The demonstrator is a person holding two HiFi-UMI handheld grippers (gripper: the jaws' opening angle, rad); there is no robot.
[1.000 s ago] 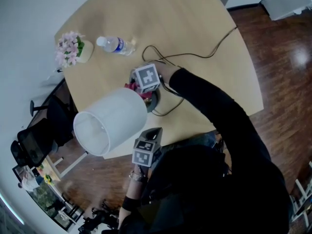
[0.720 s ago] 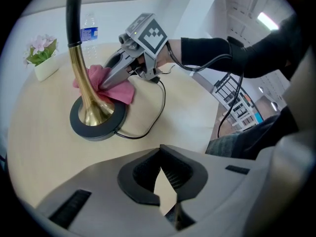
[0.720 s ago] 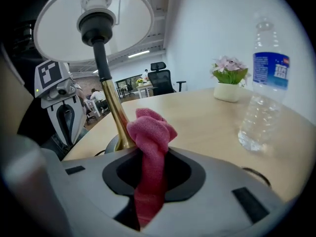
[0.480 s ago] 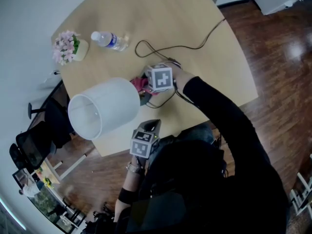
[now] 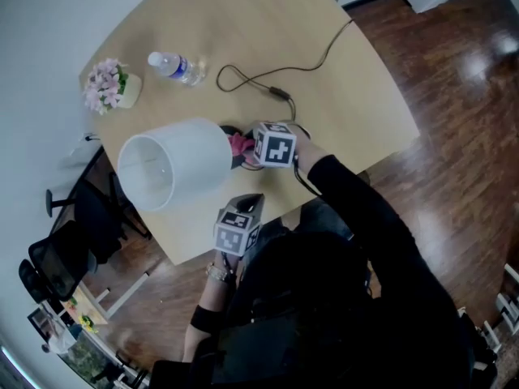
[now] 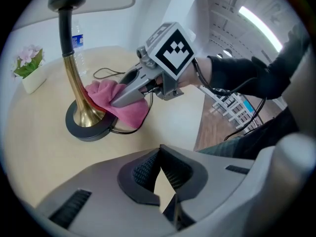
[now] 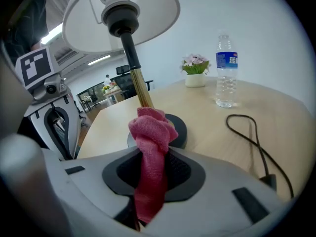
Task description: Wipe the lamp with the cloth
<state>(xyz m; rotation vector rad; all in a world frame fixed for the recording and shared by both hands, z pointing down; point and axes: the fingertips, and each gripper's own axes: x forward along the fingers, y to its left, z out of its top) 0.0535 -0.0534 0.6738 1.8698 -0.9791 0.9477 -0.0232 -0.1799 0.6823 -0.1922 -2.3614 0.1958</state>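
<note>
Right tongs (image 5: 254, 150) at pink cloth (image 5: 239, 143); lamp (image 5: 174, 164) beside

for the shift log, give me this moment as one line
right tool: shut on cloth | cloth: against lower stem of lamp | left tool: shut, empty, apart from lamp

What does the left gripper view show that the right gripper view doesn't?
Left gripper view only: the left hand-held gripper with its own jaws shut and empty, and the right hand-held gripper from outside, holding the cloth at the foot of the lamp stem. Right gripper view only: the cloth pinched between that gripper's own jaws, and the left hand-held gripper seen from outside. Both: cloth, lamp stem, lamp base, water bottle, flower pot, cable, table.
</note>
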